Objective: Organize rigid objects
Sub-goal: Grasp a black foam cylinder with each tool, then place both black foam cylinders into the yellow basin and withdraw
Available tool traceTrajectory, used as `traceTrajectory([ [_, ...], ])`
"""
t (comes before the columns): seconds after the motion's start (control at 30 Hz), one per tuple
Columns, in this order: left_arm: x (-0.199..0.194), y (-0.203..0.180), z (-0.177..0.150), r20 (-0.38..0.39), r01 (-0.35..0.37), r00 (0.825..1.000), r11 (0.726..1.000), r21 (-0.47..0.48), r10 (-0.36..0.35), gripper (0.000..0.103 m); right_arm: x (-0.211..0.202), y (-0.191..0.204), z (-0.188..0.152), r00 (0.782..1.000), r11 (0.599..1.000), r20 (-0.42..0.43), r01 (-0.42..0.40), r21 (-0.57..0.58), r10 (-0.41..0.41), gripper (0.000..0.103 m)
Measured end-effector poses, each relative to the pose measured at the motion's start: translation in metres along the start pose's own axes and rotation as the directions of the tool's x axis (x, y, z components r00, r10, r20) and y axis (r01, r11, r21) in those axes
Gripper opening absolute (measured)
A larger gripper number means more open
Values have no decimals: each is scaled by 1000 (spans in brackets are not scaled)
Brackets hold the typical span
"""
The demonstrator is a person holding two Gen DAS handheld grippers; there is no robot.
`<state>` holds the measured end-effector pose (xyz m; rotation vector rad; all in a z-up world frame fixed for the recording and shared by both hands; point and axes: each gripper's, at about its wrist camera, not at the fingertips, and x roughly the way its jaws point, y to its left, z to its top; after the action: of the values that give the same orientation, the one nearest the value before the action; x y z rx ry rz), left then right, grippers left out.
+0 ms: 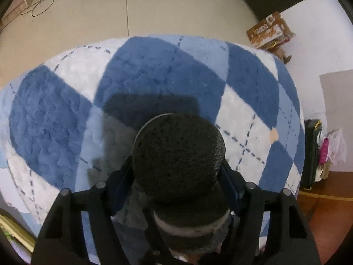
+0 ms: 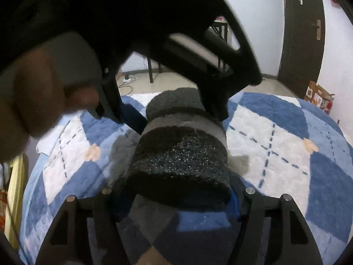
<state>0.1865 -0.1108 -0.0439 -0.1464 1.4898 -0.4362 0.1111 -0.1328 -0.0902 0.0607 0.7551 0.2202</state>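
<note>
A black foam roller (image 1: 178,150) with a grey band lies over the blue and white checked rug (image 1: 154,70). In the left wrist view its round end fills the gap between the blue pads (image 1: 228,181) of my left gripper (image 1: 177,172), which press on both sides of it. In the right wrist view the roller (image 2: 181,159) runs away from the camera. My right gripper (image 2: 178,198) is shut on its near end. The left gripper (image 2: 176,114), held by a hand (image 2: 39,101), clamps the far end from above.
The rug (image 2: 275,132) lies on a beige floor. A printed cardboard box (image 1: 269,33) stands by the wall beyond the rug, and a black bag (image 1: 312,154) at its right edge. Cables (image 1: 42,6) lie on the floor at far left. A dark door (image 2: 302,33) is at back right.
</note>
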Motion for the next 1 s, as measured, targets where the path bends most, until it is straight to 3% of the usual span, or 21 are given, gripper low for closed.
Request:
traceTrajectory([
  [0.1, -25, 6, -10, 78, 13, 997, 1000, 0, -13, 71, -5, -15, 0, 999, 997, 26, -42, 59, 40, 66],
  [0.2, -80, 18, -34, 202, 48, 978, 999, 4, -47, 71, -18, -23, 1, 997, 995, 55, -65, 69, 62, 66],
  [0.27, -129, 39, -68, 289, 64, 955, 998, -1, -61, 71, -33, -17, 7, 994, 997, 82, -80, 8, 79, 66],
  [0.37, -188, 78, -127, 398, -33, 916, 999, -28, 42, 71, -61, 6, 24, 982, 985, 110, -144, -98, 155, 66],
  [0.4, -207, 96, -154, 437, -90, 894, 995, -47, 101, 71, -71, 15, 31, 974, 975, 107, -185, -122, 198, 66],
  [0.43, -215, 104, -171, 445, -115, 886, 992, -51, 125, 71, -81, 27, 39, 967, 964, 98, -221, -150, 237, 66],
  [0.5, -234, 136, -211, 460, -133, 874, 987, -88, 158, 71, -103, 55, 53, 942, 930, 60, -314, -193, 331, 66],
  [0.57, -250, 171, -251, 482, -173, 844, 969, -176, 238, 71, -119, 86, 59, 902, 885, 3, -424, -192, 432, 66],
  [0.6, -255, 186, -271, 493, -192, 826, 958, -213, 275, 71, -122, 99, 59, 883, 866, -21, -464, -187, 468, 66],
  [0.67, -261, 216, -308, 503, -180, 811, 946, -269, 297, 72, -125, 135, 48, 859, 831, -89, -511, -219, 505, 66],
  [0.83, -223, 258, -347, 444, -178, 840, 931, -317, 312, 72, -105, 208, 21, 820, 786, -261, -567, -246, 509, 66],
  [1.0, -189, 273, -364, 384, -199, 863, 920, -338, 328, 72, -94, 264, 14, 820, 740, -337, -567, -363, 463, 66],
])
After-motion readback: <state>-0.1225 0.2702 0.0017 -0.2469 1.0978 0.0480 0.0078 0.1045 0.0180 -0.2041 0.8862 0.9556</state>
